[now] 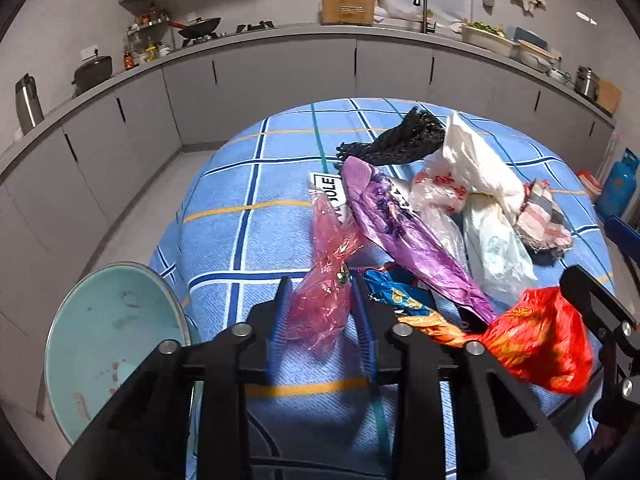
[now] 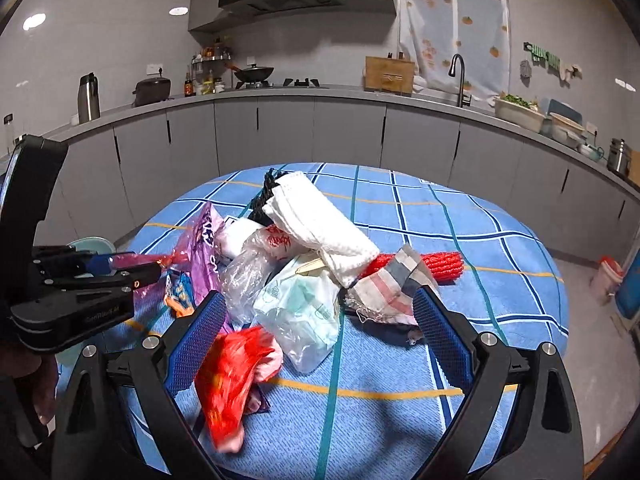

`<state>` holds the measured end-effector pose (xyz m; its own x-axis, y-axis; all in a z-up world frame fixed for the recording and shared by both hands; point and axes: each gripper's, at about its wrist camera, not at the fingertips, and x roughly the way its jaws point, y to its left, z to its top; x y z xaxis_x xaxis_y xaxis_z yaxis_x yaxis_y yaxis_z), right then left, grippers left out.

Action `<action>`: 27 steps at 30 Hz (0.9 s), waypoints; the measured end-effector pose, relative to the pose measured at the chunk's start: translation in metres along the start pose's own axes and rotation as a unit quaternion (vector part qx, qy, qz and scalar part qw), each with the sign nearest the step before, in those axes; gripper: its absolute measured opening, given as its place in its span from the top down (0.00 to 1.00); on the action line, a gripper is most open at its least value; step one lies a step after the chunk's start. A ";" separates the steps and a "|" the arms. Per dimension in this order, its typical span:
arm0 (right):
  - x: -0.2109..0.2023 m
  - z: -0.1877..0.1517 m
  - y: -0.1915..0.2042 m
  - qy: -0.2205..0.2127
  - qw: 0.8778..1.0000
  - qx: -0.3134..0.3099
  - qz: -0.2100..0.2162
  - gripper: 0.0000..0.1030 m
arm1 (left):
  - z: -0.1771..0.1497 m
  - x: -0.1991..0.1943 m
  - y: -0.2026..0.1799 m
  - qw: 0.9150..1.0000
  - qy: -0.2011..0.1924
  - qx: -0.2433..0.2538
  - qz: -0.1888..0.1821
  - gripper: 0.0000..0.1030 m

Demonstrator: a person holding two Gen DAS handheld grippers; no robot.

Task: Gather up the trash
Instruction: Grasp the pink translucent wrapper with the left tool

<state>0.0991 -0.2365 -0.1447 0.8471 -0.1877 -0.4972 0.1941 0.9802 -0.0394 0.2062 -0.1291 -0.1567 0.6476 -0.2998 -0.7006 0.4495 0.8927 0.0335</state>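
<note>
Big blue checked counter (image 1: 248, 216) first, and on it the trash heap (image 2: 304, 280) — that's our landmark. Beyond the counter's edge, off the heap's left flank as the left wrist sees it, sits the pale green basin (image 1: 108, 340); I'd guess that's the collecting bin, though nothing confirms it.

Within the heap: the white folded cloth (image 2: 320, 224) lies on top toward the far side, the purple wrapper (image 1: 404, 232) stretches along its left flank, and the clear plastic bag (image 2: 300, 312) sits at its near middle. The red bag (image 2: 232, 376) is at the heap's near edge, blurred, close to the right tool's left blade.

Now the action: the left tool (image 1: 320, 300) has its blades pressed in on the pink plastic bag (image 1: 324, 288), at the heap's left edge — a pinch, and it looks secure. The right tool (image 2: 320, 328) is spread wide around the heap's near edge, gripping nothing.

So this is the pick-up step. Next, I reckon, lift pink clear without dragging neighbours, then carry it to the basin.
</note>
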 end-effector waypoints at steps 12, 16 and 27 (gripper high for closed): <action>0.007 0.022 0.035 -0.006 0.999 -0.033 0.018 0.12 | 0.004 -0.042 0.017 0.997 -0.063 -0.004 0.052 0.81; 0.008 0.024 0.045 -0.004 0.999 -0.043 0.027 0.15 | 0.006 -0.046 0.026 0.995 -0.071 -0.011 0.071 0.81; 0.017 0.020 0.057 0.023 0.996 -0.052 0.069 0.32 | 0.006 -0.043 0.033 0.994 -0.071 -0.007 0.085 0.81</action>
<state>0.1342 -0.1851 -0.1383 0.8381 -0.0506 -0.5432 0.0240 0.9981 -0.0561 0.1972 -0.0889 -0.1213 0.7940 -0.1875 -0.5783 0.3175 0.9391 0.1316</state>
